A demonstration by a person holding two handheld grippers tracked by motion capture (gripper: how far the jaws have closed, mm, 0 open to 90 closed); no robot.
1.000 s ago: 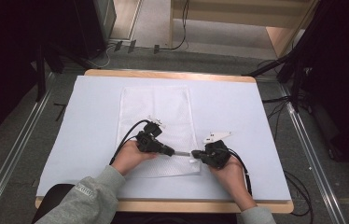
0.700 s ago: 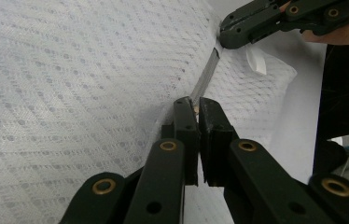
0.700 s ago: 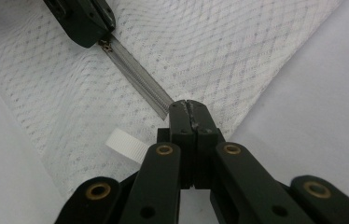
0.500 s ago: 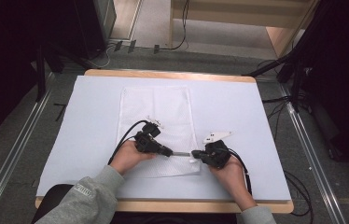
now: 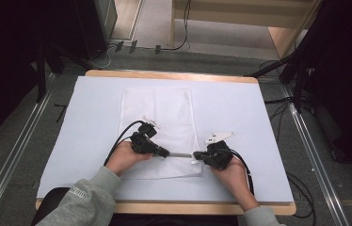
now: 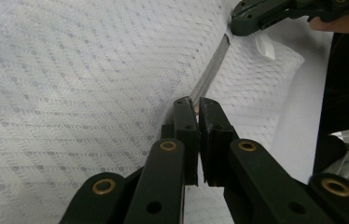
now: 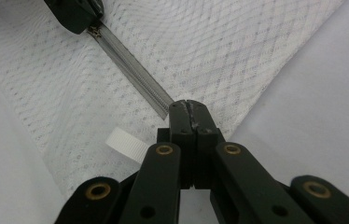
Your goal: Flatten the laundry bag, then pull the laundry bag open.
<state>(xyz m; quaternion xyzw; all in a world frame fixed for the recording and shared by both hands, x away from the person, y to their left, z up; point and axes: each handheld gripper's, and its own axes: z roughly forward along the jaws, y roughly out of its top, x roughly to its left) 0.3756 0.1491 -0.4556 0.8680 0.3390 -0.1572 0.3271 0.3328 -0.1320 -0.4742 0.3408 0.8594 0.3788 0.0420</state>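
I have a white mesh bag (image 5: 161, 132) lying flat on the pale tabletop (image 5: 240, 108), roughly centred and running from 12 o'clock down toward me, with its zipper (image 5: 180, 154) along the near edge at 6 o'clock. My left gripper (image 6: 195, 108) has its fingers (image 6: 184, 122) pinched shut on something small at the zipper line, which I take to be the slider or its pull, though it is too tiny to be sure. My right gripper (image 7: 189, 108) is clamped tight on the bag's corner at the zipper's end, to 3 o'clock of the left one, just beside a small white ribbed loop (image 7: 126, 144) sewn into the seam. In the high view the two grippers face each other with a short bare stretch of zipper between them, pulled straight and taut. I judge the right hand (image 5: 233, 176) is anchoring the fabric so the mesh cannot bunch, while the left hand (image 5: 122, 157) works the slider along the track. The risk I see is the thin mesh slipping from the fingers or catching in the teeth.
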